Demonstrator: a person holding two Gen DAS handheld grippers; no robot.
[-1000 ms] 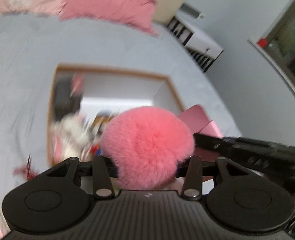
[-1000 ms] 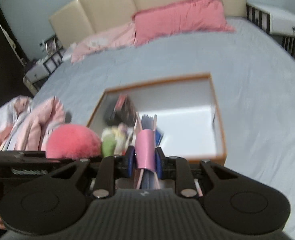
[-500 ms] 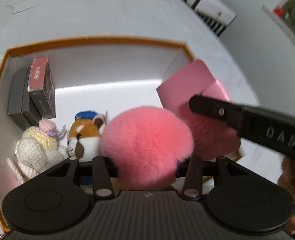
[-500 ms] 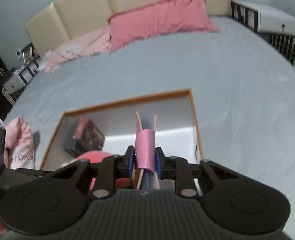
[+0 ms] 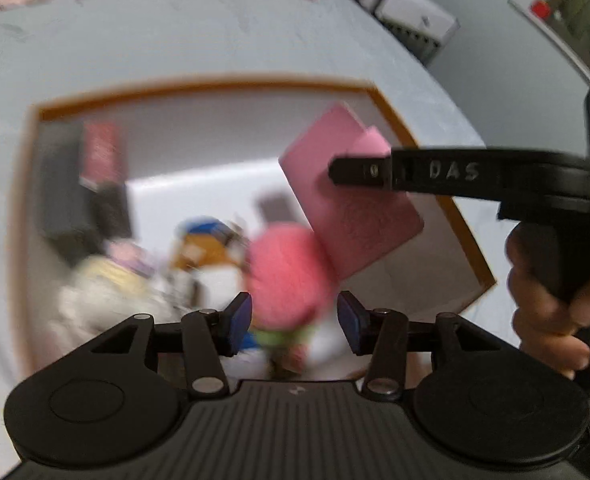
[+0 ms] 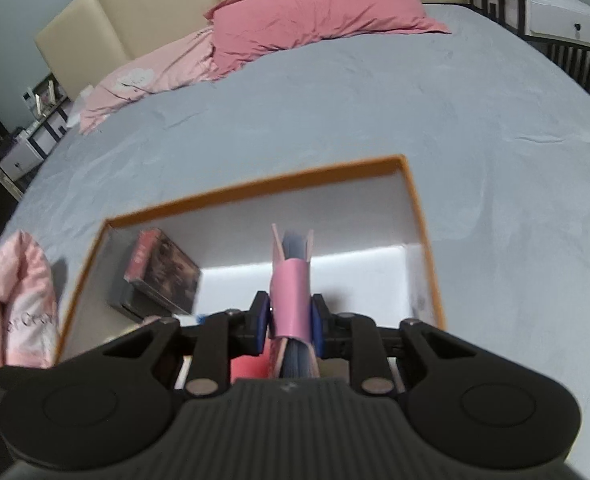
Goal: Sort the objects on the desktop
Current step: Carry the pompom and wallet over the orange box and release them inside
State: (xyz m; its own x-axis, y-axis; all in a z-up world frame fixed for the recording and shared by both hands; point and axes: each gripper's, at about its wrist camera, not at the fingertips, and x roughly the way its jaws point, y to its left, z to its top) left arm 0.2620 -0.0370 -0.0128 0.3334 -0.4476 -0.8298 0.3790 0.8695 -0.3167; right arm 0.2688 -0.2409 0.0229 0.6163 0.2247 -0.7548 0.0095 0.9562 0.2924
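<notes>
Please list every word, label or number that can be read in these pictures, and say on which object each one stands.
"DAS": raised letters on the black side of the right gripper, seen from the left wrist.
Writing on the pink bag: cut off and blurred, unreadable.
Red stitching on the dark pink pillow: too small to read.
Print on the dark box: blurred, unreadable.
</notes>
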